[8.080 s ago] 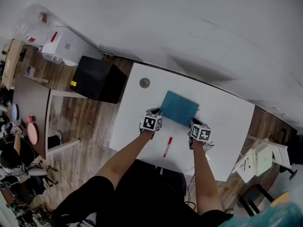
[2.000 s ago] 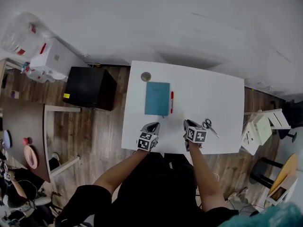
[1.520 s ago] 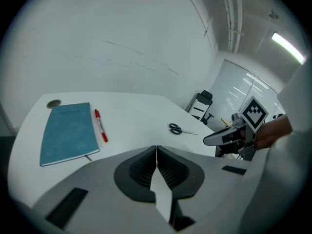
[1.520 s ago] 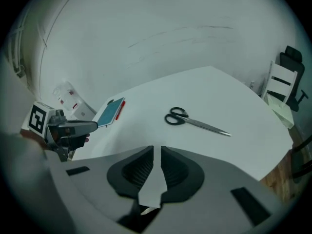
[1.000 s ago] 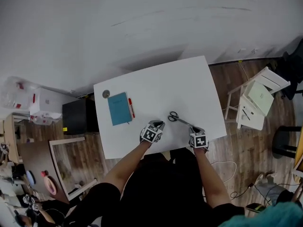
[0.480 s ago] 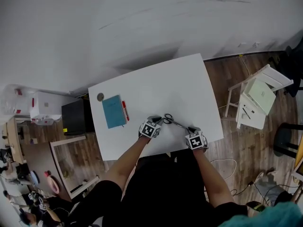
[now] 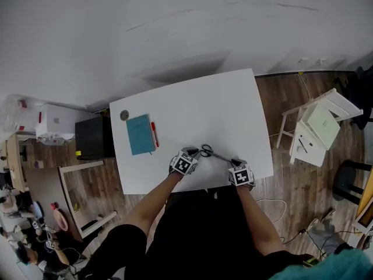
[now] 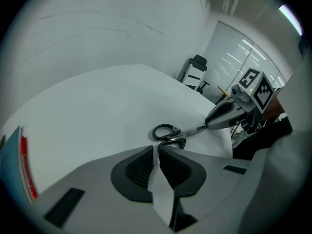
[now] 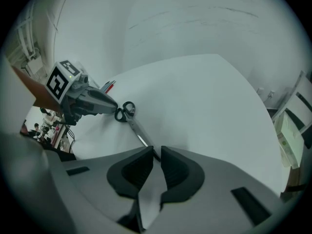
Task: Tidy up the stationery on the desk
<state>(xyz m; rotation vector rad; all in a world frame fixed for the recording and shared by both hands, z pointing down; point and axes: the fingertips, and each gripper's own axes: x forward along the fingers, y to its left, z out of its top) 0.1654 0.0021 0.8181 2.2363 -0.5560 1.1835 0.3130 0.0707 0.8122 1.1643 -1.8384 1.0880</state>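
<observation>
I read the left gripper (image 8: 157, 149) as pressed together, only a thin slit between its pads, with nothing in it. The scissors (image 8: 168, 132) lie flat on the desk (image 7: 221, 104), handle loops just ahead of the left jaw tips and slightly to their right. The blades run from there to the right gripper (image 9: 156, 152). Its jaws are drawn close on the blade tip, which enters the narrow gap between their tips. From the right gripper, the loops sit ahead and to the left, beside the left gripper's nose. I see the notebook (image 7: 140, 134) and red pen (image 7: 154, 134) side by side, well to the left of the left gripper.
</observation>
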